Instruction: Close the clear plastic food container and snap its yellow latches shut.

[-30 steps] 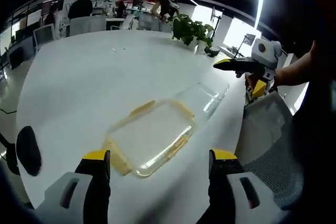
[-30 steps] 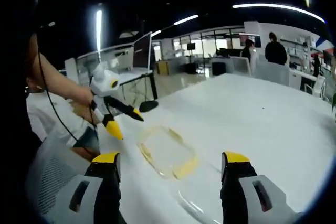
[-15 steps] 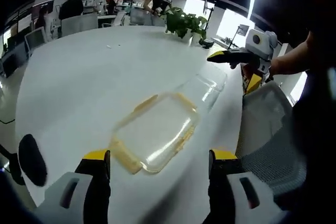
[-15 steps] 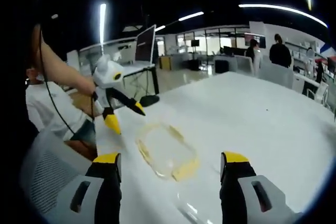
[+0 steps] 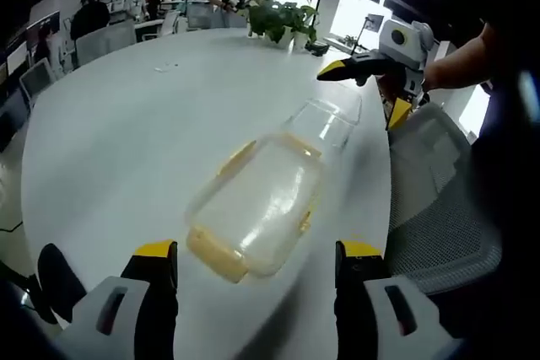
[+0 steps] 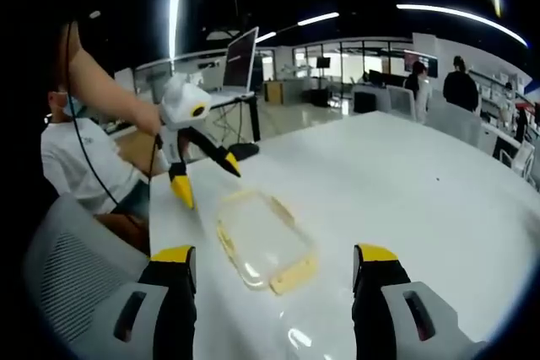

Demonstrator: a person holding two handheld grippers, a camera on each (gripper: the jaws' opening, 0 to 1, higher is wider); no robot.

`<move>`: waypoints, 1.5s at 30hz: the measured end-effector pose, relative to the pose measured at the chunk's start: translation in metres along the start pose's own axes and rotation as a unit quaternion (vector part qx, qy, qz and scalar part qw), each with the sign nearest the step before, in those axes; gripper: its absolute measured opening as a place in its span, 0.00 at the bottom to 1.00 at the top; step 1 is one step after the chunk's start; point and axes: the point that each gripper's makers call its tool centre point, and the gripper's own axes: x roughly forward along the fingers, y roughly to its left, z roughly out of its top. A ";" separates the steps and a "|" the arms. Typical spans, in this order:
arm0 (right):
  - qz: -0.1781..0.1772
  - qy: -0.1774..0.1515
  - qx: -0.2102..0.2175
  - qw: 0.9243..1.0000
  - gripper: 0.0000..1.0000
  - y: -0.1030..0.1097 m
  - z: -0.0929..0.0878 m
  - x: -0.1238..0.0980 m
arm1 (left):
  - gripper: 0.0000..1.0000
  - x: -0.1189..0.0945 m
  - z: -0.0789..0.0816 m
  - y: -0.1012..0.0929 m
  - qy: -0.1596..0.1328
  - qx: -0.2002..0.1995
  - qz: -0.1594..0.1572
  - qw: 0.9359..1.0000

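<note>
A clear lid (image 5: 257,204) with yellow latches on its edges lies flat on the white table (image 5: 126,124). Just past it stands the clear container base (image 5: 327,122), apart from the lid. My left gripper (image 5: 258,252) is open, its jaws just short of the lid's near end. In the right gripper view the lid (image 6: 257,238) lies ahead of my open right gripper (image 6: 274,256). The left gripper (image 6: 205,176) hangs open above the lid's far end. The right gripper (image 5: 363,92) hovers open beside the base.
A grey mesh chair (image 5: 430,191) stands at the table's edge by the container. A potted plant (image 5: 278,18) sits far across the table. A monitor (image 6: 240,56) and desks stand behind. A person's arm (image 6: 110,94) holds the left gripper. People sit in the background.
Both views have shifted with the hands. The left gripper view has come closer to the lid. Lid and base lie where they were, and both grippers remain open.
</note>
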 end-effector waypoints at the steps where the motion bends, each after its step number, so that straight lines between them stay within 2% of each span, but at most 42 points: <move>1: 0.001 0.000 0.000 1.000 0.76 0.000 0.001 0.001 | 0.76 0.001 0.000 0.001 0.002 0.003 -0.001 1.000; 12: 0.020 0.019 -0.026 0.999 0.75 0.000 -0.004 0.008 | 0.75 0.005 0.000 0.007 0.027 0.041 -0.012 0.999; 24: 0.034 0.036 -0.038 0.998 0.73 0.001 -0.008 0.017 | 0.72 0.009 -0.005 0.006 0.047 0.062 -0.022 0.997; 31: 0.048 0.042 -0.046 0.997 0.75 0.004 -0.009 0.025 | 0.72 0.010 -0.010 0.009 0.061 0.074 -0.026 0.995; 38: 0.058 0.067 -0.072 0.993 0.71 0.004 -0.016 0.030 | 0.70 0.011 -0.014 0.012 0.074 0.090 -0.031 0.993; 45: 0.073 0.097 -0.108 0.987 0.69 0.006 -0.025 0.033 | 0.70 0.013 -0.019 0.016 0.089 0.111 -0.037 0.989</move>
